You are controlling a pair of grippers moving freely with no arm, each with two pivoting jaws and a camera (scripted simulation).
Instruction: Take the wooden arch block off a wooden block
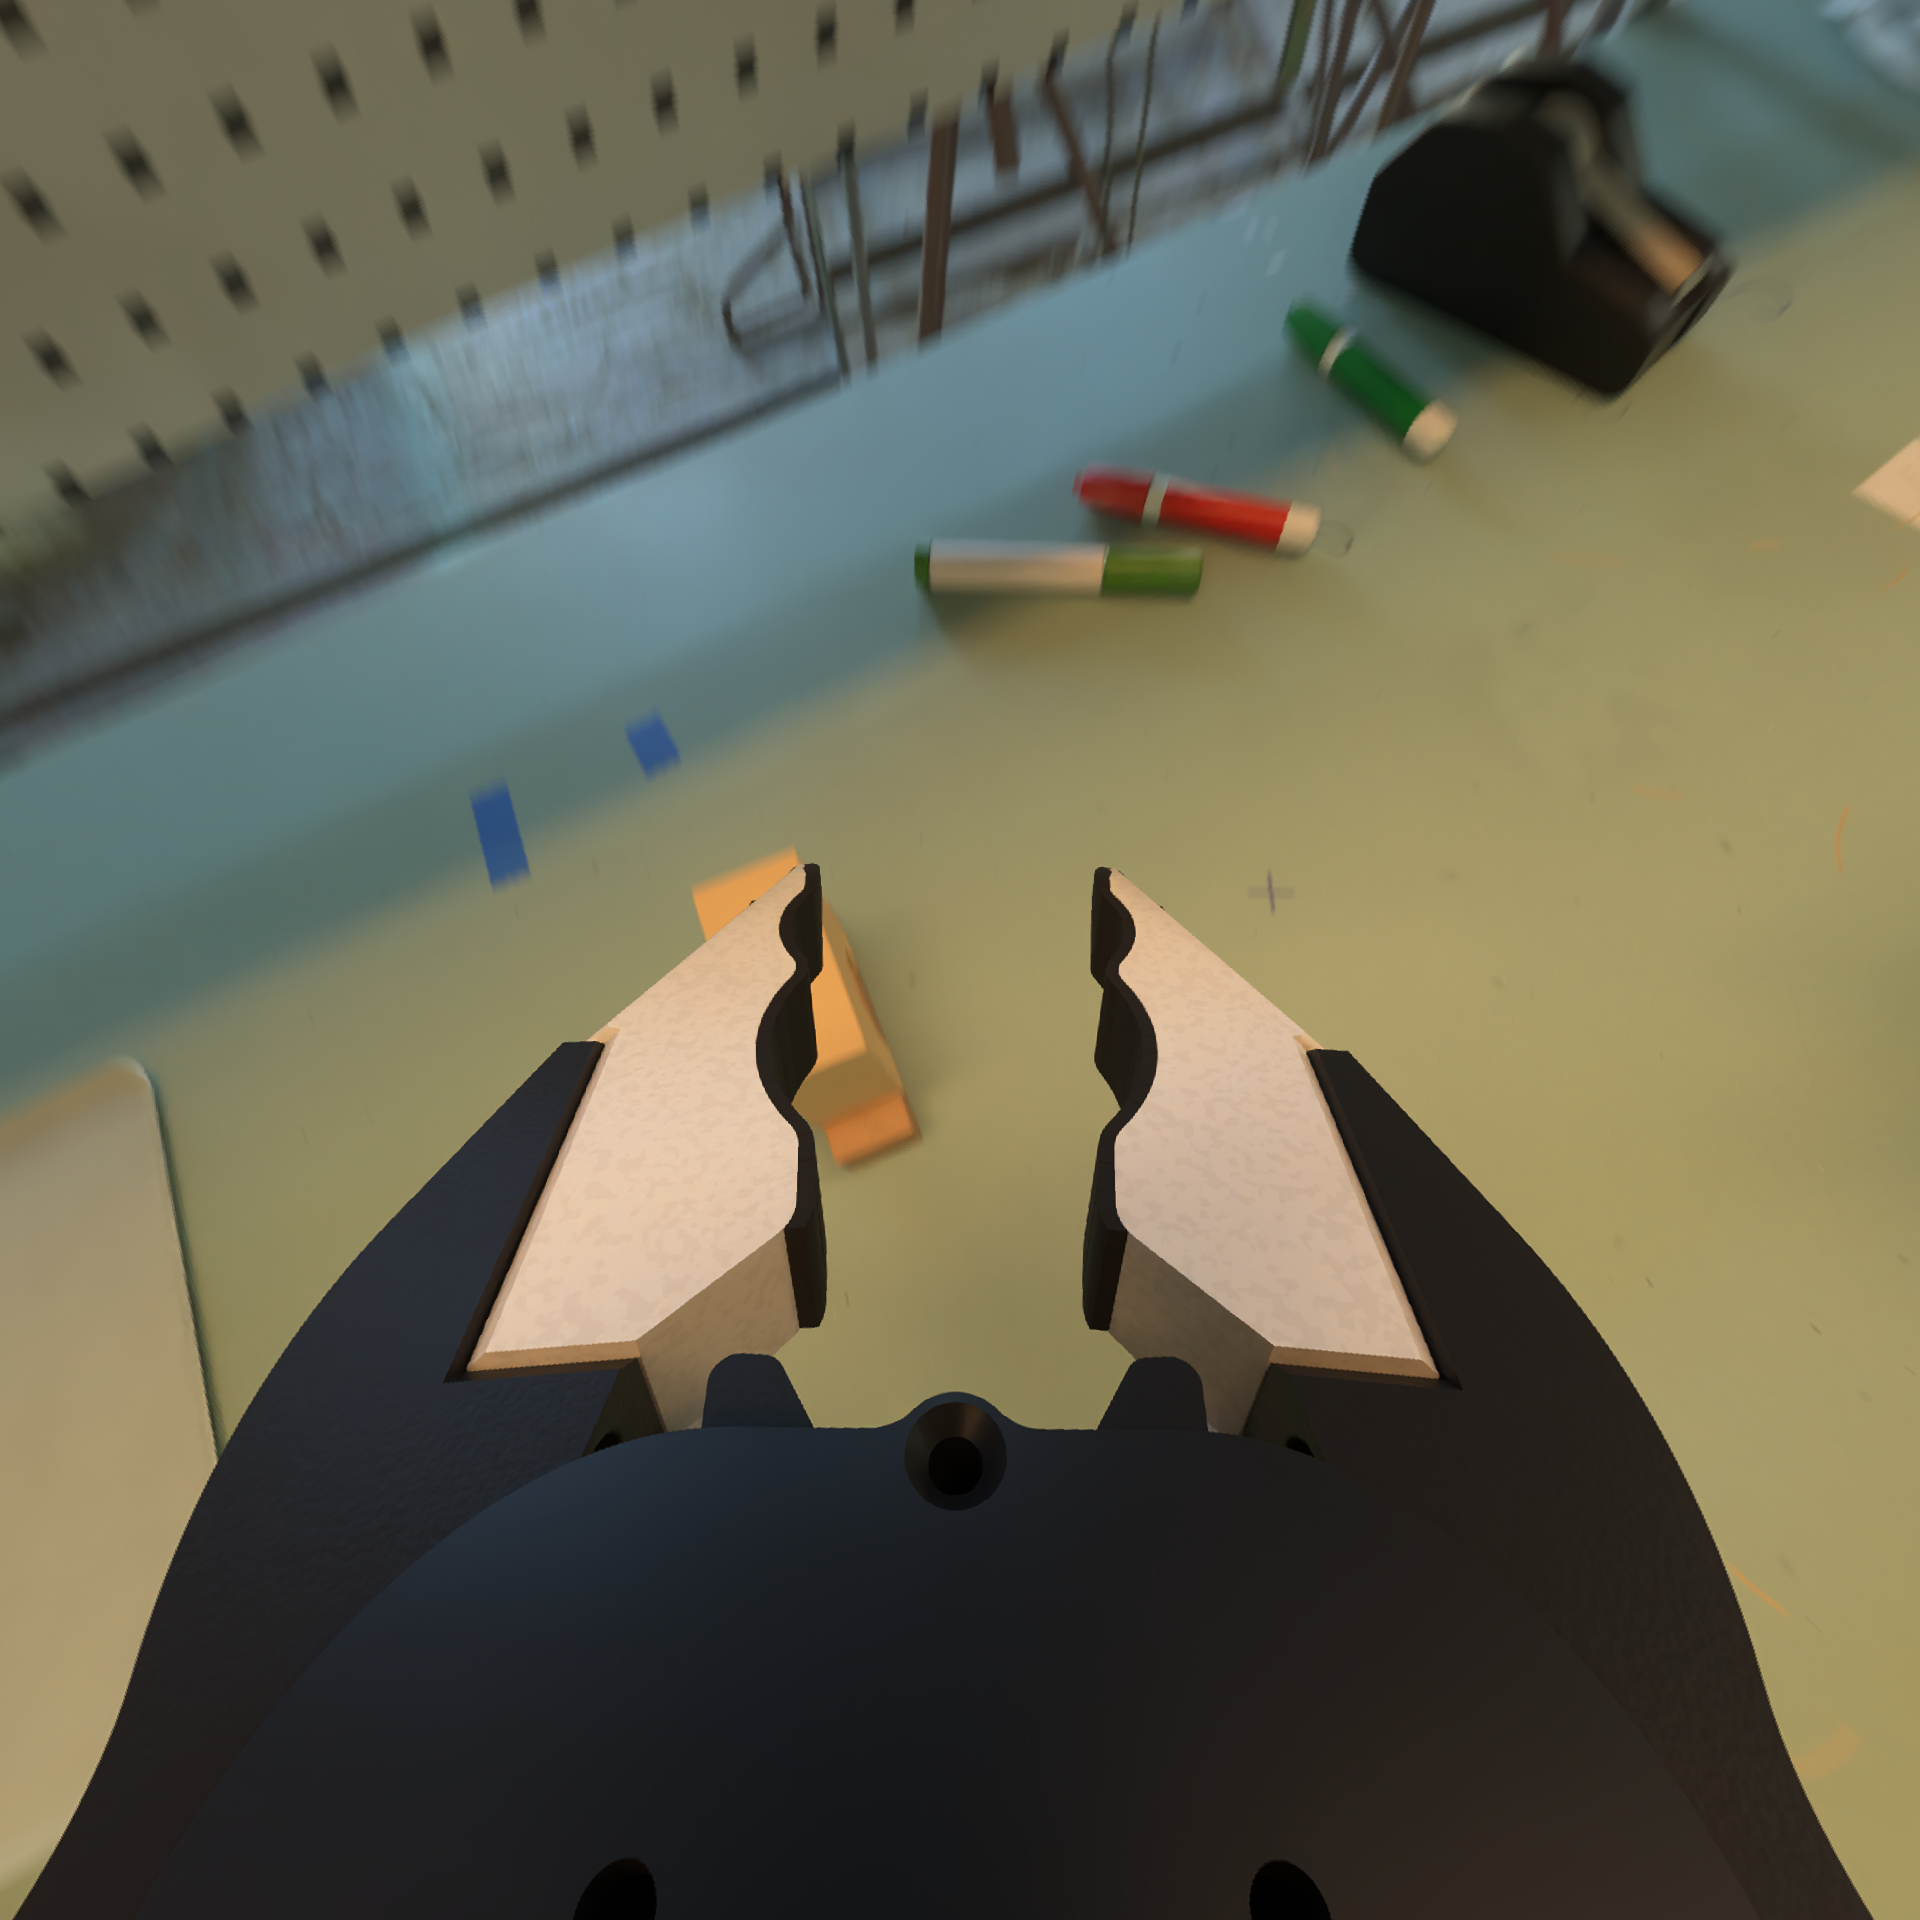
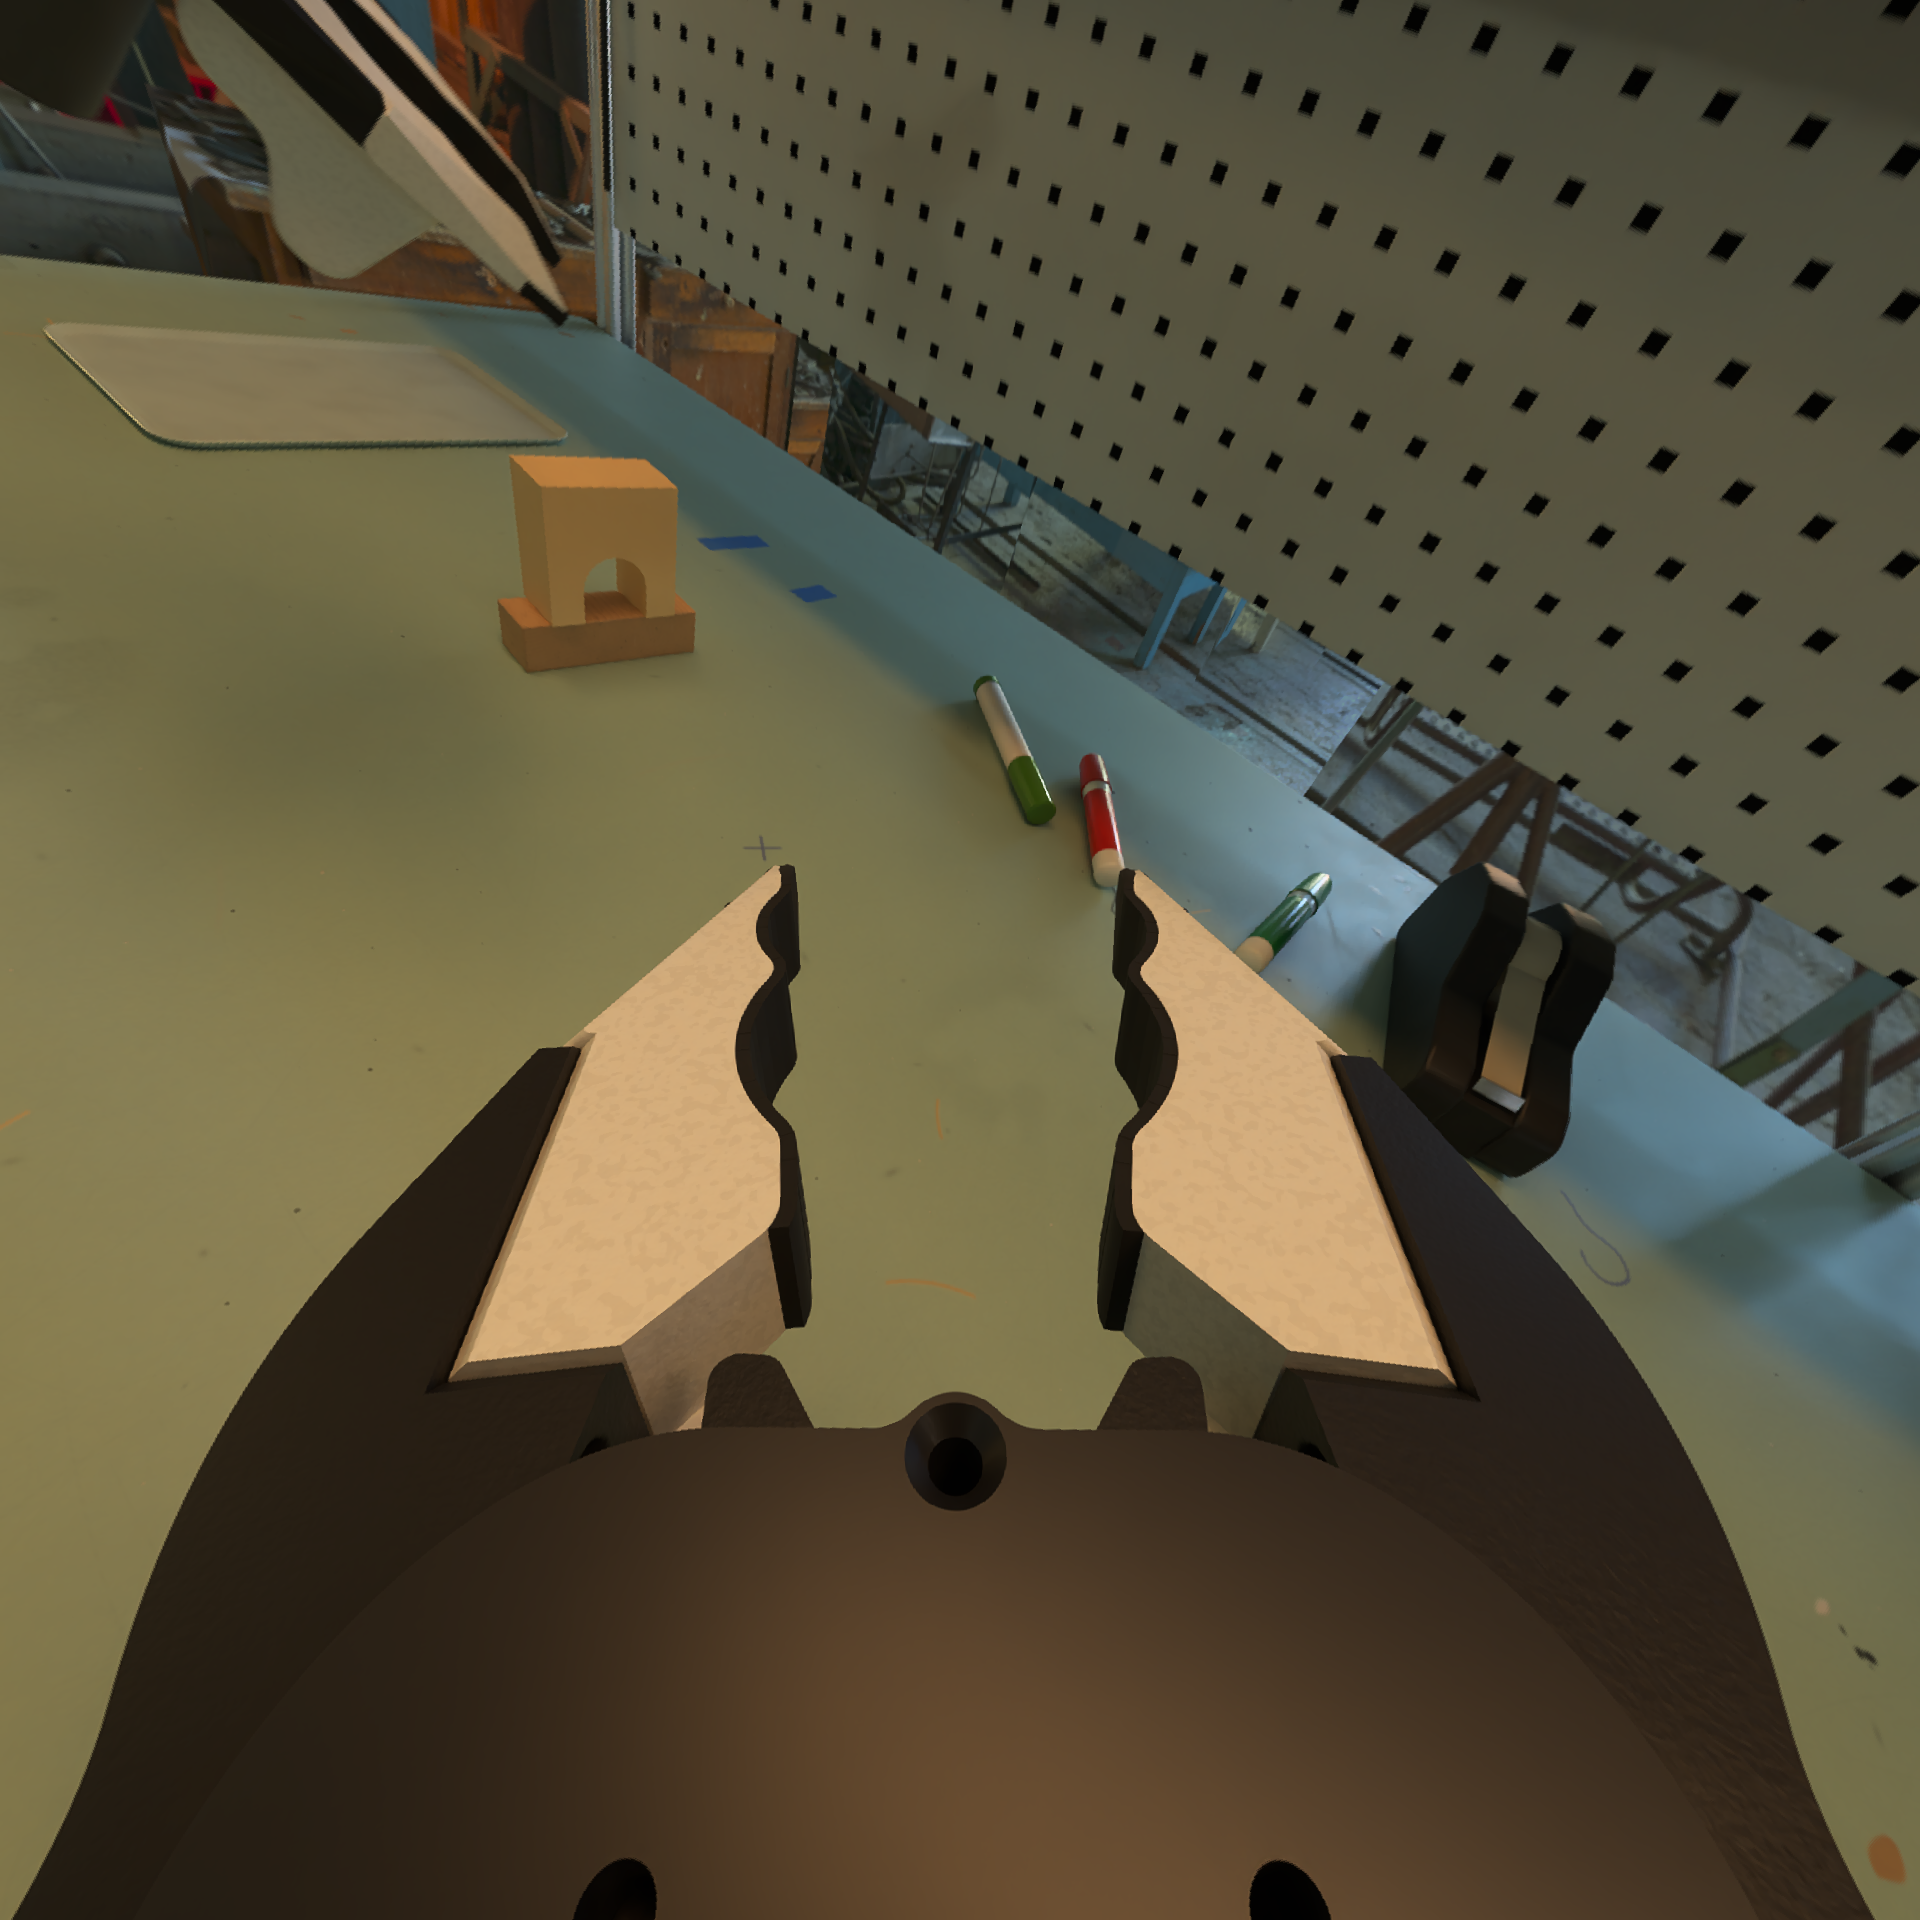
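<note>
A pale wooden arch block [image 2: 592, 535] stands upright on a flat darker wooden block [image 2: 597, 636] at the far left of the table in the right wrist view. In the left wrist view the same stack shows from above: the arch block [image 1: 844, 1023] and the base block [image 1: 873, 1130] are partly hidden behind my left finger. My left gripper [image 1: 954, 883] is open and empty, above and just right of the stack. It also shows in the right wrist view [image 2: 416, 177], high above the stack. My right gripper [image 2: 951, 883] is open and empty, well short of the blocks.
Three markers lie near the back: green-and-white [image 2: 1013, 750], red [image 2: 1099, 819] and green [image 2: 1286, 920]. A black tape dispenser [image 2: 1496, 1018] stands at the right. A pale flat mat [image 2: 291, 384] lies beyond the blocks. A pegboard wall [image 2: 1351, 312] runs along the table's back edge.
</note>
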